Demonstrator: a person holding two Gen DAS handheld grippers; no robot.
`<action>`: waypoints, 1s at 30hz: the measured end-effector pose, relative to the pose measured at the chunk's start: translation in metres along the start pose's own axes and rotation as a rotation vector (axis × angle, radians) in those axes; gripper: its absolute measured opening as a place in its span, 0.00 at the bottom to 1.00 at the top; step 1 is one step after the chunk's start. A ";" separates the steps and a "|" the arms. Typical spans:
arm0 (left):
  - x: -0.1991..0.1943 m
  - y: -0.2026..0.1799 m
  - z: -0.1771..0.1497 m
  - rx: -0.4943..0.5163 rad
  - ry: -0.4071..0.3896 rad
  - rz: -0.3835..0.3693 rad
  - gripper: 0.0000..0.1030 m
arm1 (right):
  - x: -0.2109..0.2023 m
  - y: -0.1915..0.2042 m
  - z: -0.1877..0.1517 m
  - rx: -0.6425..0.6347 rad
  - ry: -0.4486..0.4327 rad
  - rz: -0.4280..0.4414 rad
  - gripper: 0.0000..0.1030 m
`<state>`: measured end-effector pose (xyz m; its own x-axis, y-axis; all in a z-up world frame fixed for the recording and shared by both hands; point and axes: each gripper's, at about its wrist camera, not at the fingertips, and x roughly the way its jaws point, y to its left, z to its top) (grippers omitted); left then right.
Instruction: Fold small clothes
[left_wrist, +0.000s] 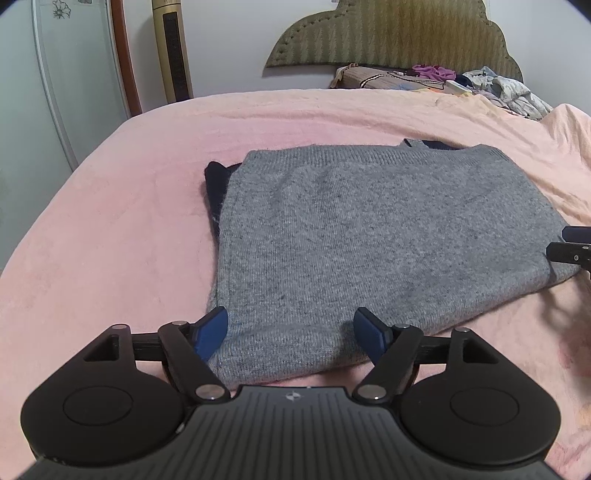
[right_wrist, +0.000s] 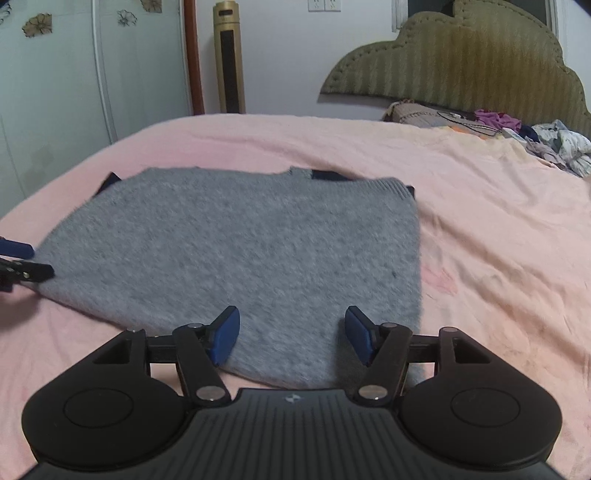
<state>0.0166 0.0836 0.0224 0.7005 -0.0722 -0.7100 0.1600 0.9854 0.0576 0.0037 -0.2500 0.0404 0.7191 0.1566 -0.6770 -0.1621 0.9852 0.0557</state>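
Folded grey sweater flat, neckline toward far wall; both hand-held grippers agape, empty.

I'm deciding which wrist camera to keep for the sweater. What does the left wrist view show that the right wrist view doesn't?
Left only: a dark layer poking out along the gray sweater's left side.
Right only: wall sockets and flower decals on the wardrobe door.
Both: the pink blanket, headboard, clothes pile, and open left gripper and right gripper.

A home bedroom — pink-blanketed bed, padded headboard, wardrobe doors, loose laundry.
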 end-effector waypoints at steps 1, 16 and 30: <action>0.000 0.000 0.001 0.000 -0.001 0.001 0.74 | 0.000 0.004 0.002 -0.009 -0.003 0.006 0.61; -0.003 0.067 0.000 -0.288 0.022 -0.027 0.68 | -0.002 0.110 0.011 -0.301 -0.021 0.313 0.73; -0.003 0.077 -0.017 -0.341 0.047 -0.170 0.08 | 0.029 0.157 0.002 -0.486 0.043 0.337 0.20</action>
<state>0.0149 0.1627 0.0174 0.6502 -0.2393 -0.7210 0.0246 0.9552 -0.2949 0.0003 -0.0912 0.0312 0.5483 0.4420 -0.7099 -0.6749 0.7351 -0.0635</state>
